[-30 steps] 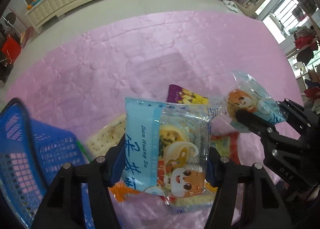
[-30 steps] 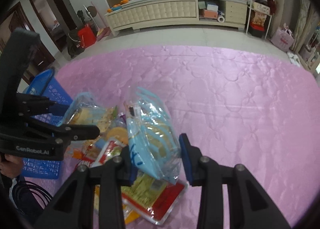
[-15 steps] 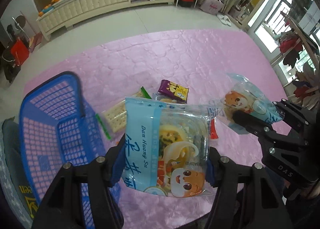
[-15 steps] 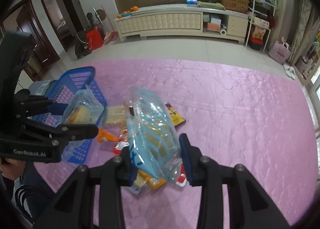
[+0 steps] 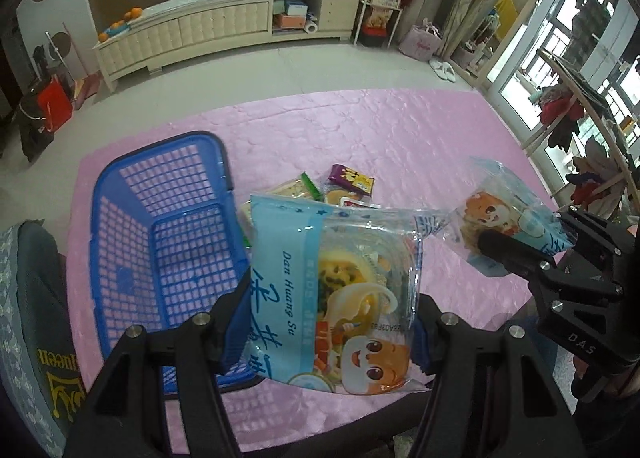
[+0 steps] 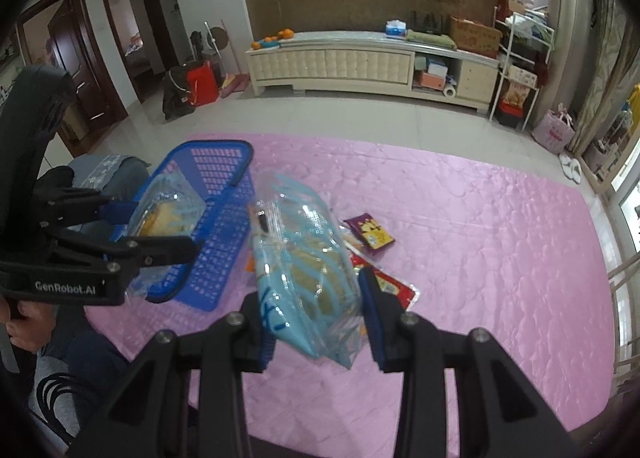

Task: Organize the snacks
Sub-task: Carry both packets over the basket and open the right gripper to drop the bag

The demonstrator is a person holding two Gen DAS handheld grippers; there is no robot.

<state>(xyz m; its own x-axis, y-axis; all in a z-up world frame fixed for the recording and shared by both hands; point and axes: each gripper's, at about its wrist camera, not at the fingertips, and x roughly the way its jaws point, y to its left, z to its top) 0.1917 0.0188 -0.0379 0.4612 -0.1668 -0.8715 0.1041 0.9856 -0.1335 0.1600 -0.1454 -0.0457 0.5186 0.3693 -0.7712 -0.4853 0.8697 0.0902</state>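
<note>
Both grippers have risen off the pink tablecloth (image 5: 400, 129), the left gripper (image 5: 332, 298) clenched on a blue pastry pack (image 5: 336, 294) beside the blue basket (image 5: 168, 234), the right gripper (image 6: 316, 310) grasping a second pack (image 6: 304, 262) right of it.

Pink quilted cloth (image 5: 380, 129) covering the table; blue plastic basket (image 5: 160, 225) sitting on its left part; just beside the basket, a small pile of snack packets lying flat, purple packet (image 6: 370, 236) among them, red packet (image 6: 394, 290) nearest the front edge
</note>
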